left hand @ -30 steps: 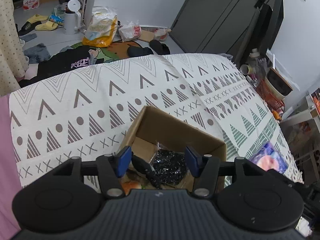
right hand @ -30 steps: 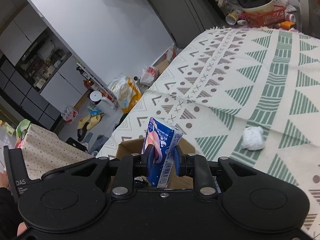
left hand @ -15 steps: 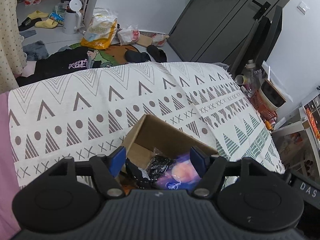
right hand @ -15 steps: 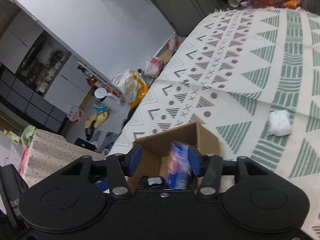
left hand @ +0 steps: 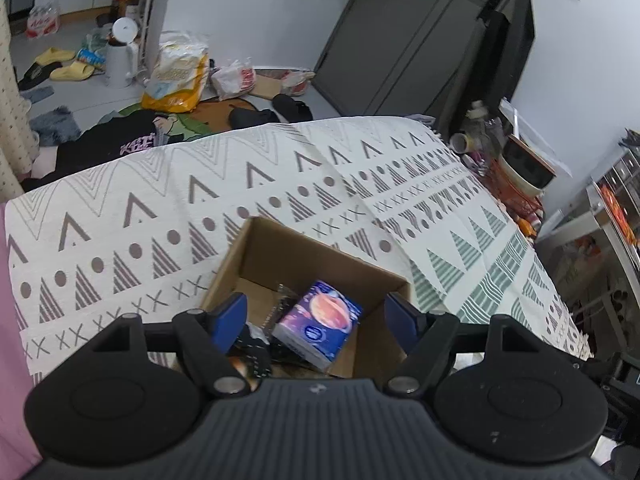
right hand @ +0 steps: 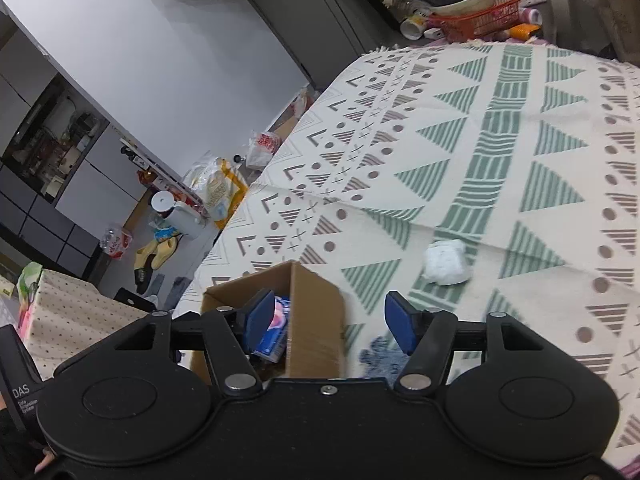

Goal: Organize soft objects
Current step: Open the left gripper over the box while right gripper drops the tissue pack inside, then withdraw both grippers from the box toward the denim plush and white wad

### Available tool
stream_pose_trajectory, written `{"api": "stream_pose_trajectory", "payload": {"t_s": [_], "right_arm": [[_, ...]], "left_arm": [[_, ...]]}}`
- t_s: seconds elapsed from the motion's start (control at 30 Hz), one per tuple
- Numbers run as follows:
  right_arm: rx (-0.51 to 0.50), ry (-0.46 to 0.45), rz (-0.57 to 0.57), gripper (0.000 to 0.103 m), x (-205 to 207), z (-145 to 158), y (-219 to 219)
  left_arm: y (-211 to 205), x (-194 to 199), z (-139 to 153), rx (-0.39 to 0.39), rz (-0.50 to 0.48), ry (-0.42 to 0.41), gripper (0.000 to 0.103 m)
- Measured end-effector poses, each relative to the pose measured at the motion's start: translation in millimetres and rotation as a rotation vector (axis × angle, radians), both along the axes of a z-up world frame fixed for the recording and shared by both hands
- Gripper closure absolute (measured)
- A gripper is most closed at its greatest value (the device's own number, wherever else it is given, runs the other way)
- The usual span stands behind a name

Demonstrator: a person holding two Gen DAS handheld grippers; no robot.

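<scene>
Dropped from the right gripper (right hand: 330, 320), whose jaws gape empty, tissue pack (left hand: 318, 324) now lies boxed.

Blue tissue pack (left hand: 318, 325) tilted in cardboard box (left hand: 316, 258); white wad (right hand: 445, 267) on blanket.

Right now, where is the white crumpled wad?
In the right wrist view, the white crumpled wad lies on the patterned blanket, to the right of the cardboard box and beyond the open right gripper.
</scene>
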State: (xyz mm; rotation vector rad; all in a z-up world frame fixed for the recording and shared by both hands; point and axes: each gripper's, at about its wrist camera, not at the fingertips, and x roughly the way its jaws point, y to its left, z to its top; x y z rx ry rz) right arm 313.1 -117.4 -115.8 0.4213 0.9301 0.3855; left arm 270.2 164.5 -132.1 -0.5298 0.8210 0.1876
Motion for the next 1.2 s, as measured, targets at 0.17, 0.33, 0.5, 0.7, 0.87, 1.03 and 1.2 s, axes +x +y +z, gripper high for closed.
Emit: {"api": "stream_pose_trajectory", "payload": {"t_s": [0.17, 0.33, 0.5, 0.7, 0.87, 1.03, 1.2], "right_arm": [[-0.021, -0.011, -0.018, 0.037, -3.4, 2.9, -23.1], [-0.031, -0.017, -0.055, 0.024, -2.9, 4.3, -47.3], [-0.088, -0.051, -0.055, 0.015, -6.1, -3.2, -62.2], [-0.033, -0.003, -0.109, 0.014, -8.1, -32.3, -88.6], [-0.010, 0.027, -0.133, 0.013, -3.3, -40.2, -100.7], [0.026, 0.072, -0.122, 0.013, -2.2, -50.2, -105.2], [0.069, 0.119, -0.112, 0.013, 0.5, -57.3, -106.8]], "left_arm": [[-20.1, -1.0, 5.0, 0.034, -0.027, -0.010, 0.029], [-44.5, -1.8, 9.9, 0.037, -0.081, -0.028, 0.029], [-76.9, -3.4, 11.8, 0.070, -0.153, -0.045, 0.029], [-111.8, -5.4, 2.1, 0.125, -0.219, -0.033, 0.029], [-129.4, -3.4, -2.1, 0.153, -0.248, -0.017, 0.032], [-150.3, -2.3, -6.9, 0.182, -0.279, -0.013, 0.038], [-167.0, 2.9, -21.2, 0.202, -0.317, 0.040, 0.052]]}}
